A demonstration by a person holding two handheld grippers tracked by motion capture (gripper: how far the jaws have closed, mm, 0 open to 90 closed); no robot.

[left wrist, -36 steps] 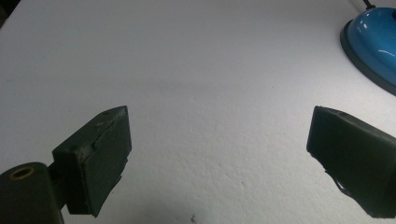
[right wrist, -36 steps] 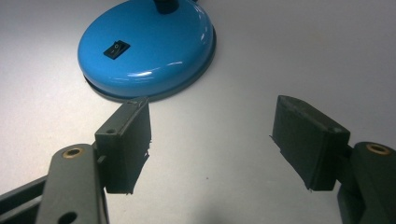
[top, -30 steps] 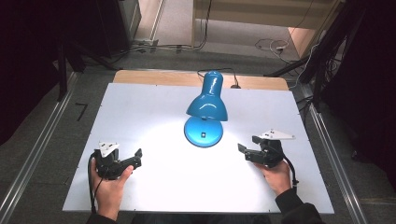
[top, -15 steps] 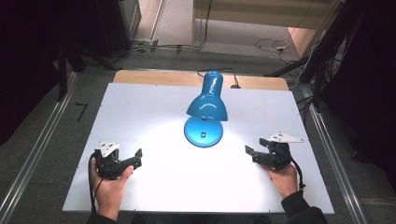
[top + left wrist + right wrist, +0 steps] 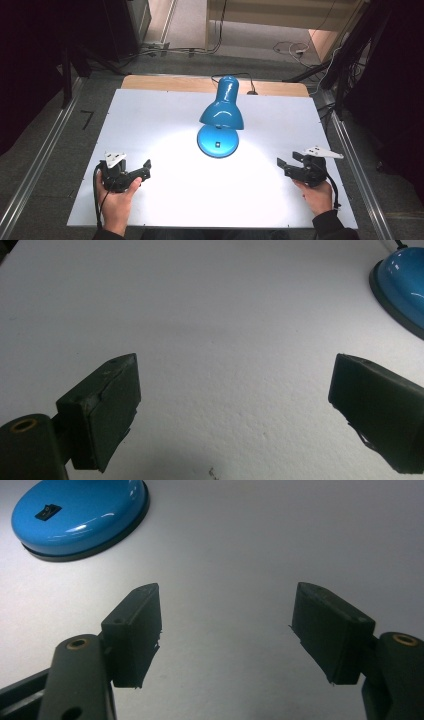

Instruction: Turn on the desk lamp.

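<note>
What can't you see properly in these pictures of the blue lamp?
- Bulb: the high view looks down on the lamp's shade, which covers it.
- Lamp base: cut off by the left gripper view's right edge.
- Switch markings: too small in the right gripper view.
- Cable: its far end is lost behind the table.

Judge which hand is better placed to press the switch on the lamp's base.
Right, probably. The switch shows on the lamp base ahead of the open right tool. The open left tool sees just the base's edge. Both look similarly distant.
</note>
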